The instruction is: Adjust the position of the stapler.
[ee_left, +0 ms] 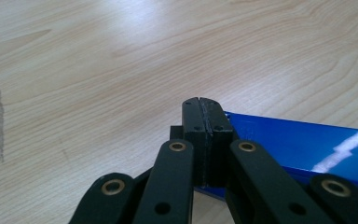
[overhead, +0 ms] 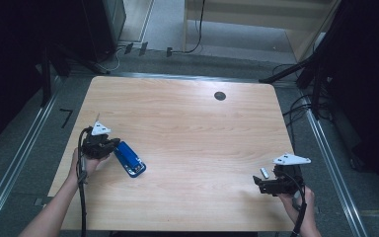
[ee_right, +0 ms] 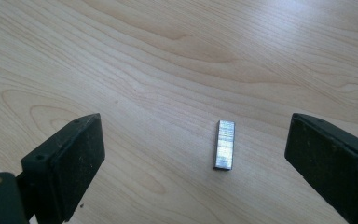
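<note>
listing left to right: left gripper point(overhead: 109, 146), lower left of the high view, jaws clenched together on nothing, tips just beside the blue stapler point(overhead: 130, 159) lying flat on the table point(overhead: 187, 118). risk: the stapler could be nudged or slid by closed tips rather than grasped. strip of staples point(ee_right: 225, 144), lower right, lies between the released jaws of the right gripper point(overhead: 259, 181), untouched. risk: a thin strip could slip or break when pinched. the stapler's far end is cut off in the left gripper view; contact cannot be told.
</note>
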`<action>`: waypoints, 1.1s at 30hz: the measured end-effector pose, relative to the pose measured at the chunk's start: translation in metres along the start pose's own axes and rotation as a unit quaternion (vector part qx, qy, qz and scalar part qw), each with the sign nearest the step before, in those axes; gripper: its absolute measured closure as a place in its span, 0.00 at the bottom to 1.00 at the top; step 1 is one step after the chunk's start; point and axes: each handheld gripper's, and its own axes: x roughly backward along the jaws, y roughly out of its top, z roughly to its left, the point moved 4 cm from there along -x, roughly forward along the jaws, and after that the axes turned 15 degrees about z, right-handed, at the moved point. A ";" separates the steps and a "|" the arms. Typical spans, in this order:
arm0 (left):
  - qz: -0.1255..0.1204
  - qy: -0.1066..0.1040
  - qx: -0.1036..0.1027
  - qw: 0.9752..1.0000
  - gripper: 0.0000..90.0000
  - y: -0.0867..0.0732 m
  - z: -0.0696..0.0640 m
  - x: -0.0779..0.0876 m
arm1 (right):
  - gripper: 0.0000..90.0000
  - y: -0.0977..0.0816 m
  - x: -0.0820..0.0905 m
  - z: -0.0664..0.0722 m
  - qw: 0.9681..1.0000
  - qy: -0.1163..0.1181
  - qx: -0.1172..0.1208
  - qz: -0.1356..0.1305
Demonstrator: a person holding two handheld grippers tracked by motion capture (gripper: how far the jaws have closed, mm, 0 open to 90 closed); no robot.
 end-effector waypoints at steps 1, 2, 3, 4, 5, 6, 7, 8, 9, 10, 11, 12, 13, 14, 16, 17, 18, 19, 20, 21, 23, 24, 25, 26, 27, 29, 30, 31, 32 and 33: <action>0.003 -0.003 -0.003 1.000 1.00 0.000 -0.001 0.000 | 0.06 0.000 0.000 0.000 1.000 -0.001 0.001 0.000; 0.005 -0.006 -0.005 1.000 1.00 0.000 -0.002 0.001 | 0.06 0.000 0.000 0.000 1.000 -0.001 0.002 0.001; 0.008 -0.007 -0.009 1.000 1.00 0.000 -0.005 0.001 | 0.06 0.000 0.000 0.000 1.000 -0.001 0.001 0.001; 0.012 -0.010 -0.012 1.000 1.00 0.000 -0.006 0.002 | 0.06 -0.001 0.000 0.001 1.000 0.000 0.000 0.002; 0.014 -0.014 -0.014 1.000 1.00 -0.001 -0.008 0.002 | 0.06 -0.001 0.000 0.001 1.000 0.001 0.000 0.003; 0.016 -0.014 -0.016 1.000 1.00 -0.001 -0.009 0.003 | 0.06 -0.001 0.000 0.001 1.000 0.001 0.000 0.003; 0.019 -0.014 -0.019 1.000 1.00 -0.001 -0.011 0.003 | 0.06 -0.001 -0.001 0.001 1.000 0.000 0.001 0.004; 0.022 -0.016 -0.022 0.999 1.00 -0.001 -0.013 0.003 | 0.06 -0.002 -0.001 0.001 1.000 0.000 0.001 0.004; 0.025 -0.018 -0.026 0.999 1.00 -0.001 -0.016 0.004 | 0.06 -0.002 -0.001 0.002 1.000 0.000 0.001 0.005; 0.027 -0.020 -0.027 0.999 1.00 -0.002 -0.017 0.004 | 0.06 -0.002 -0.001 0.002 1.000 0.000 0.002 0.005; 0.030 -0.020 -0.029 0.999 1.00 -0.002 -0.019 0.005 | 0.06 -0.002 -0.001 0.002 1.000 -0.001 0.003 0.006; 0.033 -0.021 -0.032 0.999 1.00 -0.002 -0.021 0.005 | 0.06 -0.001 -0.001 0.003 1.000 0.000 0.005 0.005; 0.035 -0.022 -0.034 0.999 1.00 -0.003 -0.023 0.006 | 0.06 -0.001 -0.001 0.003 1.000 0.000 0.007 0.006; 0.038 -0.025 -0.035 0.998 1.00 -0.003 -0.025 0.006 | 0.06 -0.001 -0.002 0.004 1.000 -0.001 0.006 0.008; 0.041 -0.026 -0.039 0.998 1.00 -0.005 -0.027 0.008 | 0.06 -0.001 -0.002 0.005 1.000 -0.001 0.009 0.008; 0.043 -0.028 -0.038 0.998 1.00 -0.005 -0.028 0.008 | 0.06 -0.001 -0.002 0.006 1.000 -0.001 0.010 0.009; 0.044 -0.032 -0.036 0.998 1.00 -0.005 -0.029 0.008 | 0.06 -0.001 -0.002 0.007 1.000 -0.001 0.010 0.009; 0.046 -0.031 -0.039 0.998 1.00 -0.006 -0.030 0.009 | 0.06 0.000 -0.002 0.007 1.000 0.000 0.011 0.008; 0.048 -0.033 -0.041 0.997 1.00 -0.007 -0.031 0.009 | 0.06 0.000 -0.002 0.008 1.000 0.000 0.012 0.009; 0.050 -0.035 -0.042 0.997 1.00 -0.007 -0.032 0.010 | 0.06 0.000 -0.002 0.008 1.000 -0.001 0.013 0.009; 0.053 -0.036 -0.045 0.997 1.00 -0.008 -0.035 0.011 | 0.06 0.000 -0.002 0.008 1.000 -0.002 0.015 0.010; 0.055 -0.036 -0.048 0.997 1.00 -0.009 -0.036 0.012 | 0.06 0.000 -0.002 0.008 1.000 -0.001 0.015 0.010; 0.057 -0.033 -0.052 0.996 1.00 -0.010 -0.037 0.012 | 0.06 0.000 -0.002 0.008 1.000 -0.001 0.014 0.011; 0.059 -0.030 -0.057 0.996 0.99 -0.010 -0.037 0.013 | 0.06 0.000 -0.002 0.008 1.000 -0.001 0.014 0.011; 0.059 -0.027 -0.057 0.996 0.97 -0.010 -0.037 0.013 | 0.06 0.000 -0.003 0.008 1.000 -0.001 0.014 0.011; 0.060 -0.028 -0.056 0.996 0.95 -0.011 -0.036 0.014 | 0.06 0.000 -0.003 0.008 1.000 -0.001 0.014 0.011; 0.064 -0.025 -0.057 0.996 0.95 -0.012 -0.036 0.014 | 0.06 -0.001 -0.002 0.008 1.000 -0.001 0.015 0.011; 0.067 -0.019 -0.061 0.996 0.95 -0.012 -0.035 0.015 | 0.06 -0.001 -0.002 0.008 1.000 0.000 0.015 0.012; 0.070 -0.021 -0.062 0.995 0.95 -0.013 -0.035 0.016 | 0.06 -0.001 -0.002 0.008 1.000 -0.002 0.016 0.012; 0.072 -0.023 -0.063 0.995 0.96 -0.014 -0.034 0.017 | 0.06 -0.001 -0.002 0.008 1.000 -0.002 0.017 0.012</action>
